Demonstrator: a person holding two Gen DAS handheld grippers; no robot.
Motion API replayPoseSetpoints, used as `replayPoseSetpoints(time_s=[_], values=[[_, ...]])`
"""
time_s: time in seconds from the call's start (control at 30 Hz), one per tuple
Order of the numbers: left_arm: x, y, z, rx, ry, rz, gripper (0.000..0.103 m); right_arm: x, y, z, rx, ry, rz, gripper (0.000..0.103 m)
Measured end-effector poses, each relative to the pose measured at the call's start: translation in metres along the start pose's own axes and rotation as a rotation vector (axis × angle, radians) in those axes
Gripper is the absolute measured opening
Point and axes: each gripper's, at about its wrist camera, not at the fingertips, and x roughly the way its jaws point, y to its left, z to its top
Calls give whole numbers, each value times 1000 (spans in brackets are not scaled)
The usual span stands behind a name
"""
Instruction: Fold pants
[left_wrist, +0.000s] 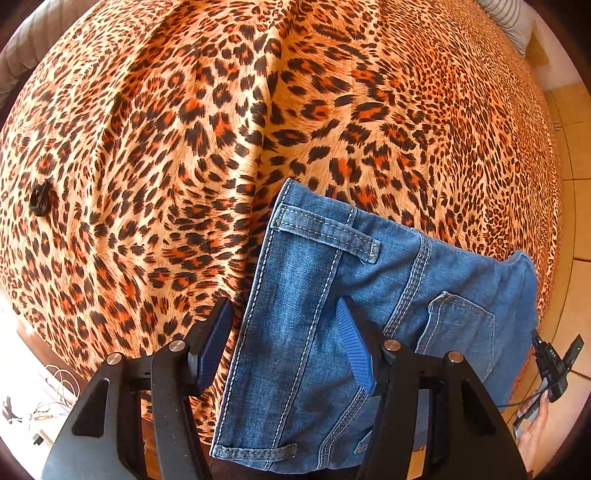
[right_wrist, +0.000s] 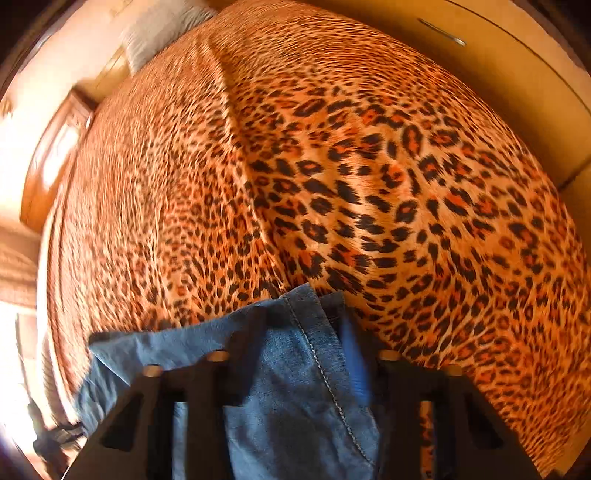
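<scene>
In the left wrist view, the denim jeans (left_wrist: 369, 314) are seen at the near right of the leopard-print bedspread (left_wrist: 166, 147), waistband and belt loop (left_wrist: 325, 234) uppermost. The left gripper (left_wrist: 284, 339) is spread wide, the waistband lying between its blue pads (left_wrist: 354, 347).

In the blurred right wrist view, denim is seen bunched between the right gripper's (right_wrist: 306, 354) fingers at the near edge; whether it is clenched cannot be told.

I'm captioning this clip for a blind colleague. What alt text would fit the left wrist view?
The left tool, jaws spread, straddles the waistband edge of blue denim pants over a leopard-print bedspread. A belt loop and a back pocket show; a small black clip lies at left.
</scene>
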Motion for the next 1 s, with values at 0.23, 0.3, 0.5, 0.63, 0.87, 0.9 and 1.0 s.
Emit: replayPoseSetpoints(time_s=[0.23, 0.3, 0.5, 0.63, 0.87, 0.9, 1.0], values=[[16, -34, -2, 40, -60, 140, 57, 4, -22, 18, 13, 7, -104, 0], [14, -41, 0, 29, -53, 148, 56, 6, -31, 17, 37, 19, -112, 0], [-43, -55, -20, 97, -180, 146, 54, -37, -52, -18, 115, -33, 182, 35], [-51, -99, -29, 223, -144, 66, 54, -61, -74, -70, 181, -36, 206, 44], [-34, -265, -50, 573, -64, -46, 56, -69, -114, -155, 384, -71, 252, 44], [-29, -294, -55, 638, -49, -50, 56, -65, -114, -160, 409, -70, 281, 44], [-16, -378, -79, 819, -15, -48, 56, -54, -114, -174, 458, -64, 309, 48]])
